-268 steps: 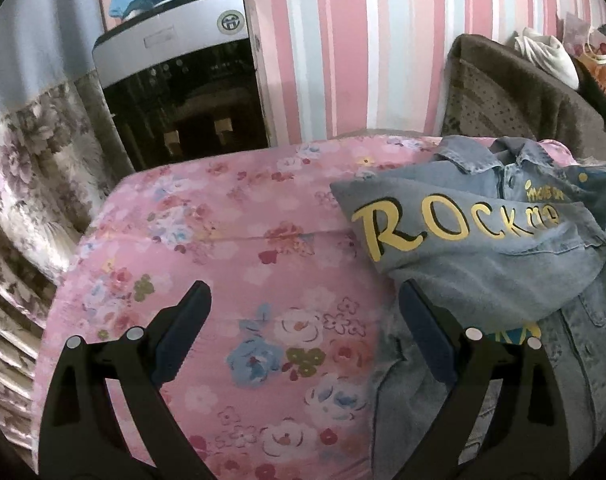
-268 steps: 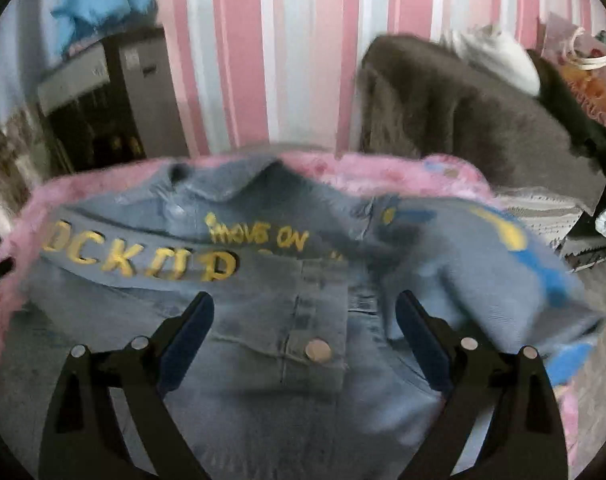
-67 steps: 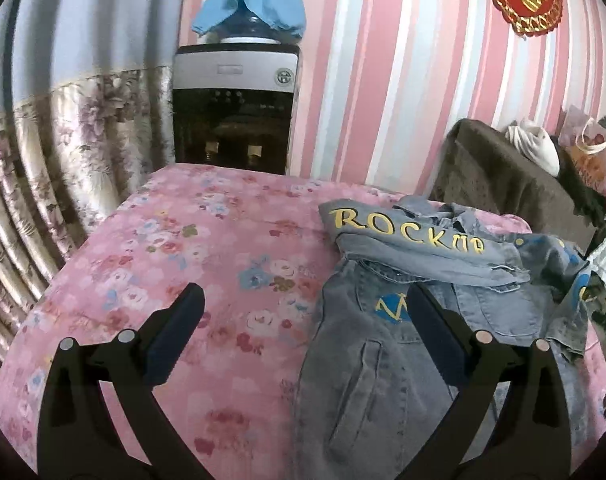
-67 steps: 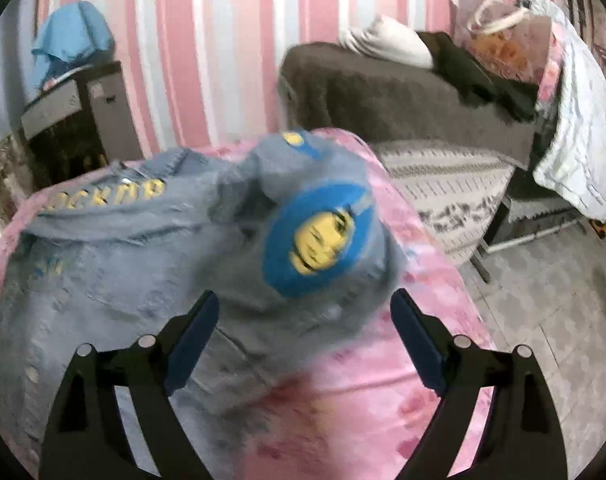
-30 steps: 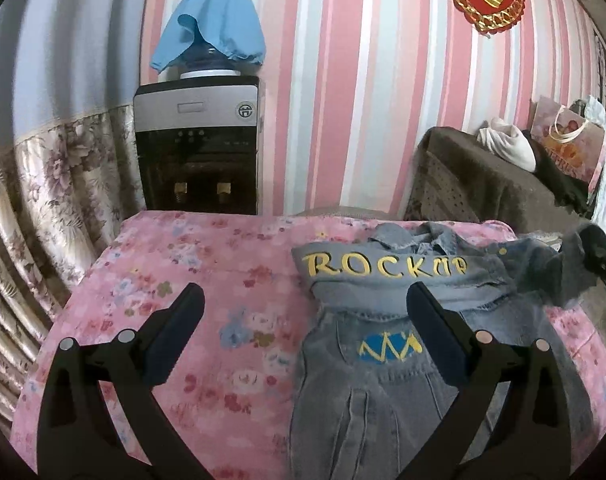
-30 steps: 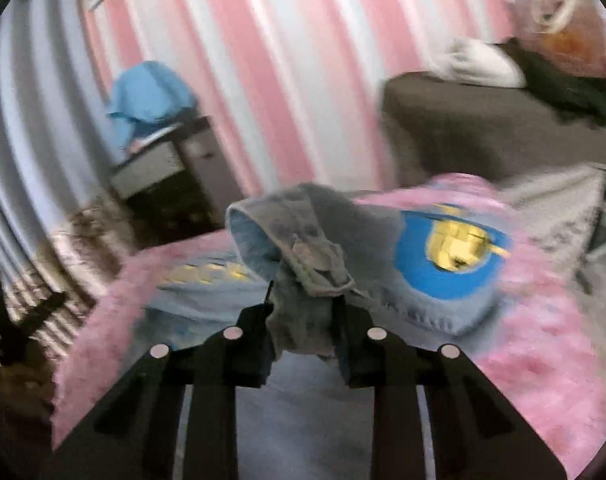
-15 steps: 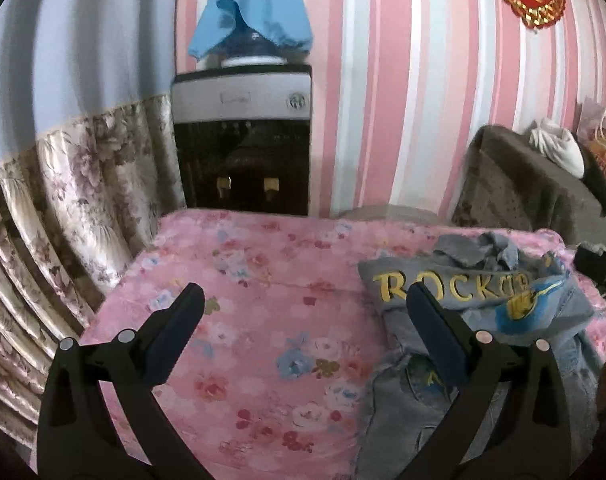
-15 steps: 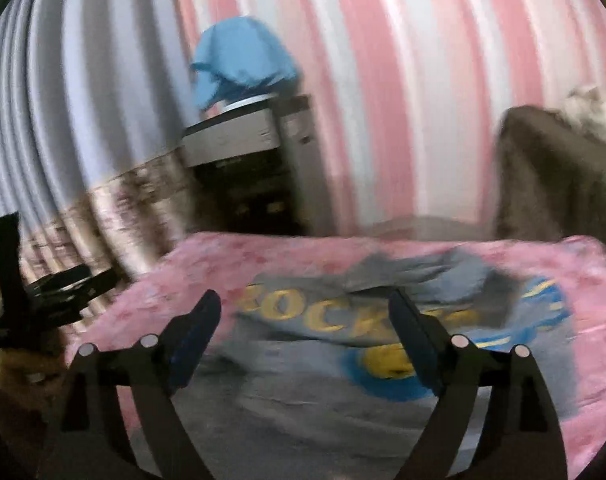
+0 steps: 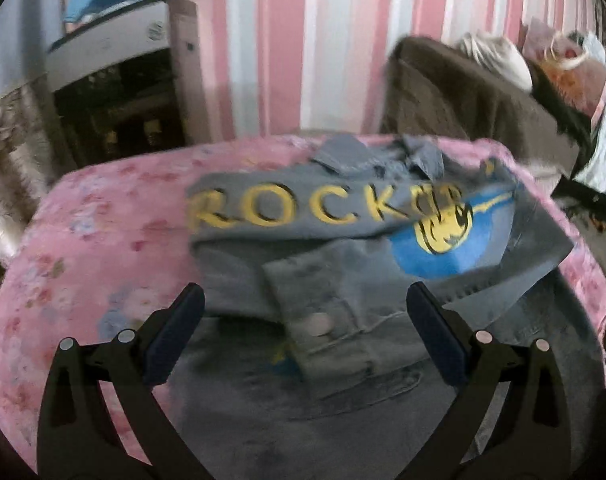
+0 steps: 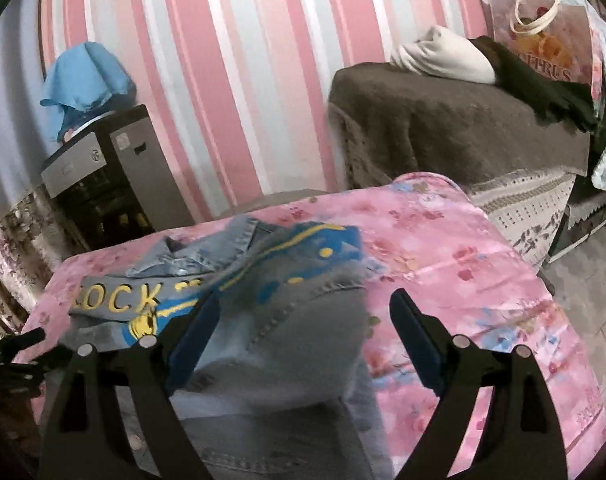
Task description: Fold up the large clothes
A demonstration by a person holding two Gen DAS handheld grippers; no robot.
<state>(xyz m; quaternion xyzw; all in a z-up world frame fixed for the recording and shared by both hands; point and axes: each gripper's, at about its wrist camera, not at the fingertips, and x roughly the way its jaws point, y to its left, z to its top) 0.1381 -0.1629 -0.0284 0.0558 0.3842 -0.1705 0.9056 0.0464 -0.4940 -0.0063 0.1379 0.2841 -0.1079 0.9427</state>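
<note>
A denim jacket (image 9: 343, 280) is spread on the pink floral bed (image 9: 103, 240), filling the centre of the left wrist frame, with both sleeves folded across the chest: yellow ROCK lettering at upper centre, a blue-and-yellow patch at centre right. The left claw (image 9: 303, 336) is held spread and empty above it. The right claw (image 10: 303, 340) is likewise spread, over the jacket's right edge. A water dispenser (image 10: 103, 184) is seen at the upper left.

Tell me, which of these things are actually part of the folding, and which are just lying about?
Part of the job:
denim jacket
left gripper, open
right gripper, open

Just lying about:
water dispenser
blue cloth
white bundle
gift bag
</note>
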